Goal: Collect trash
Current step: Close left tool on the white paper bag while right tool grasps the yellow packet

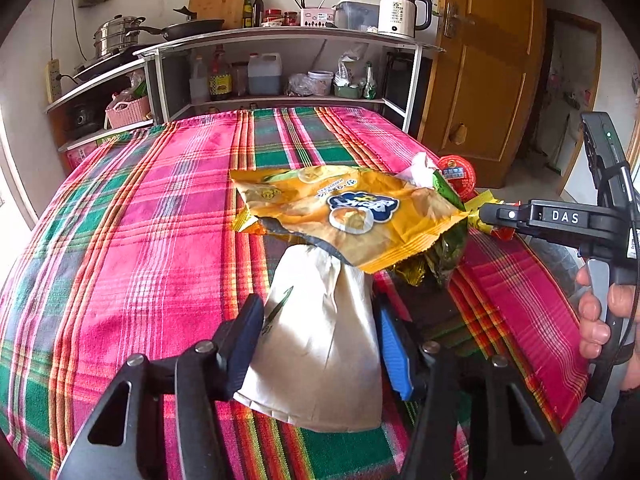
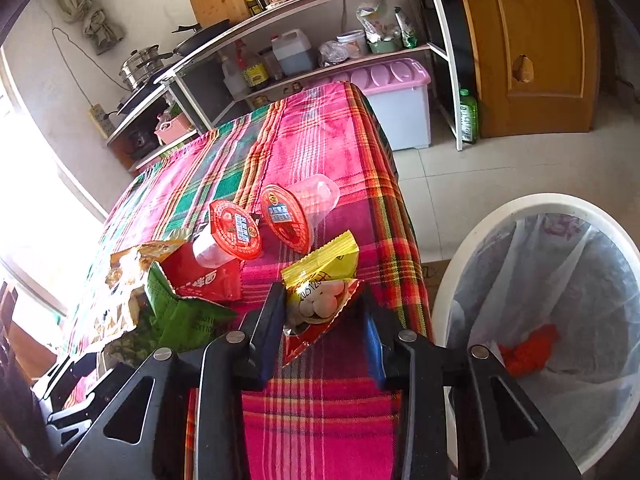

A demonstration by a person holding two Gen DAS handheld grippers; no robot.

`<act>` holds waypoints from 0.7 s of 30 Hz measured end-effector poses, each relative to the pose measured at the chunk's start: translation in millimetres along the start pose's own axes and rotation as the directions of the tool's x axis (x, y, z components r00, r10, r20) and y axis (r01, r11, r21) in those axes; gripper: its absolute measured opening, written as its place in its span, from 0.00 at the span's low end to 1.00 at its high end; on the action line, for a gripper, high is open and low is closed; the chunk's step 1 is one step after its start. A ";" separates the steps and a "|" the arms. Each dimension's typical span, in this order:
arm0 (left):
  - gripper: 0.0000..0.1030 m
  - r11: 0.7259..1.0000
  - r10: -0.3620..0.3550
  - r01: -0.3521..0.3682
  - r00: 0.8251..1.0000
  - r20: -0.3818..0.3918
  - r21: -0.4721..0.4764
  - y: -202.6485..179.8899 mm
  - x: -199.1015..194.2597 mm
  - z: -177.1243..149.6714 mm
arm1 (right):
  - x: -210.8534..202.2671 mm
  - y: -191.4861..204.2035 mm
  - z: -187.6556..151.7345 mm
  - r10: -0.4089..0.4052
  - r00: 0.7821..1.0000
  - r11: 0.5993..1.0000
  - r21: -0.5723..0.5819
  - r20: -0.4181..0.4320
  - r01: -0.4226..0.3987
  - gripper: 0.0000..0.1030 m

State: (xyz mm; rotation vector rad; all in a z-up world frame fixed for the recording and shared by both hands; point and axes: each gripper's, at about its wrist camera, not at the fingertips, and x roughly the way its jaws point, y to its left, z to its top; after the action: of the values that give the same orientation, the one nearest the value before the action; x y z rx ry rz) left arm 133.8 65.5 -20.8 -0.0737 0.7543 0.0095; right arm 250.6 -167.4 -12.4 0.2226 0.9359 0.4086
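Left gripper (image 1: 320, 320) was clamped on a white paper bag (image 1: 320, 344), one blue-padded finger (image 1: 394, 356) against each side, bag held above the plaid tablecloth (image 1: 140, 220). A yellow snack wrapper (image 1: 344, 216) lay across the bag's far end, touching it. Behind the wrapper: crumpled white tissue (image 1: 420, 166) and a red-lidded plastic cup (image 1: 460, 174).

Right gripper (image 2: 320, 312) had its fingers either side of a small yellow-and-red snack packet (image 2: 320, 280), left finger touching the packet edge, right finger just beside it. Couldn't tell whether it was actually pinching or just straddling. In the left wrist view the same gripper (image 1: 490, 216) showed from the side, tip at the yellow packet near the table's right edge, hand (image 1: 600, 316) wrapped around the grip.

Beyond the packet sat two red-lidded clear cups (image 2: 236, 232), one upright, the other (image 2: 296, 216) tipped on its side. To their left: a red noodle wrapper (image 2: 208, 276), a green foil bag (image 2: 180, 308), and a yellow-brown wrapper (image 2: 128, 272), bunched together and touching.

White trash bin (image 2: 472, 248) with a clear liner stood on the floor just off the table's right edge, something red (image 2: 528, 352) at the bottom.

Kitchen shelf rack (image 1: 280, 36) stood behind the table, electric kettle (image 1: 400, 12) on top.
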 end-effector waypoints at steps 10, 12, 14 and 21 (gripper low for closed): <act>0.51 0.998 -0.037 0.039 0.999 0.032 -0.042 -4.7 -24.1 -15.7 | -27.1 -3.0 -19.2 0.024 0.999 1.000 -0.008 0.027 -0.024 0.31; 0.51 0.998 -0.048 0.050 0.998 0.040 -0.049 -5.4 -29.0 -17.7 | -34.7 -3.0 -23.4 0.028 0.999 1.000 -0.016 0.037 -0.027 0.31; 0.50 0.997 -0.048 0.051 0.998 0.042 -0.052 -6.2 -31.8 -19.0 | -43.0 -3.4 -28.5 0.029 0.999 0.999 -0.020 0.045 -0.028 0.31; 0.50 0.997 -0.057 0.060 0.996 0.063 -0.041 -19.6 -44.8 -17.4 | -70.1 -7.7 -46.4 0.031 0.997 0.999 -0.030 0.071 -0.029 0.31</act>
State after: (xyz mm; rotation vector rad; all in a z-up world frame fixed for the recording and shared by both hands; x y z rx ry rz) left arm 89.9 45.6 -1.5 -0.1362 0.6900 -0.0277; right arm 177.9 -204.3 9.5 0.2236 0.8567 0.4390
